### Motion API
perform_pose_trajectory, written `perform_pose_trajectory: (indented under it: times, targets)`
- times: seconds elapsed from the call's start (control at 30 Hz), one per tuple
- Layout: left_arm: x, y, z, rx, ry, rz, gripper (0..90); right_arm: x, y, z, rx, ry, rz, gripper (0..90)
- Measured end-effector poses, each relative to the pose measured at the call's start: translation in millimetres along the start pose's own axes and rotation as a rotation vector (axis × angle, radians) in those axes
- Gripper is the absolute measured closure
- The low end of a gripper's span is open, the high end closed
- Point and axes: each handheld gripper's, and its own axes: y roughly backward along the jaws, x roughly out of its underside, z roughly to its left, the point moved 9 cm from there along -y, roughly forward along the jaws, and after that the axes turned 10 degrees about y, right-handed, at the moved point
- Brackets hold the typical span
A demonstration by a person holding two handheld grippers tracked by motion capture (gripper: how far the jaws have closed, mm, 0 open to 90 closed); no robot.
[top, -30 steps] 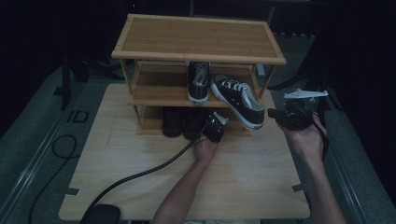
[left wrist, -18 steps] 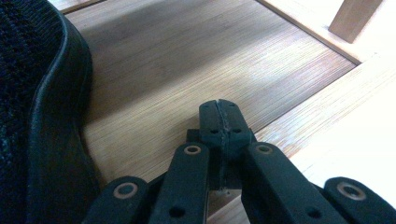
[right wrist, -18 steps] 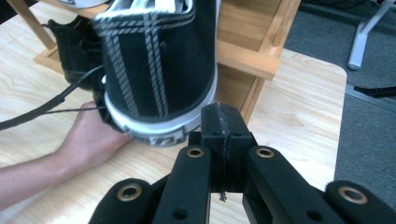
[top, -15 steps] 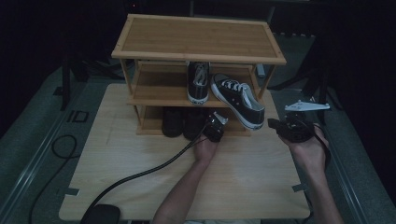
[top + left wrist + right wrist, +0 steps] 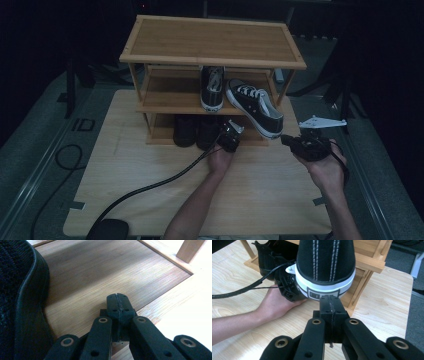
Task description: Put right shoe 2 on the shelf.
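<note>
Since a second ago the right hand-held gripper (image 5: 286,140) has dropped toward the sneaker (image 5: 256,106) overhanging the rack's middle shelf (image 5: 165,106); its jaws are clenched, empty, just behind the heel; the left hand-held gripper (image 5: 117,298), also clenched and empty, rests by the black shoes (image 5: 186,131) below. Straightening that sneaker appears not yet begun

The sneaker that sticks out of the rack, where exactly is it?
In the high view the angled sneaker lies on the rack's middle shelf, right of its upright twin, heel overhanging.

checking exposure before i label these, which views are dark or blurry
High view: dim and underexposed, black surroundings, the wooden shoe rack readable. Left gripper view: bright, the pale table washed out, black mesh shoe soft up close. Right gripper view: well lit, black canvas sneaker with white sole sharp.
</note>
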Motion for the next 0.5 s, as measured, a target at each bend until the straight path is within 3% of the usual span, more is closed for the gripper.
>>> perform_pose_trajectory:
  times: [0.5]
  targets:
    - [-0.1,0.2,-0.1,-0.001,0.001,0.000,89.9,-3.8,-1.6,2.3,0.000,0.014,-0.005,90.0]
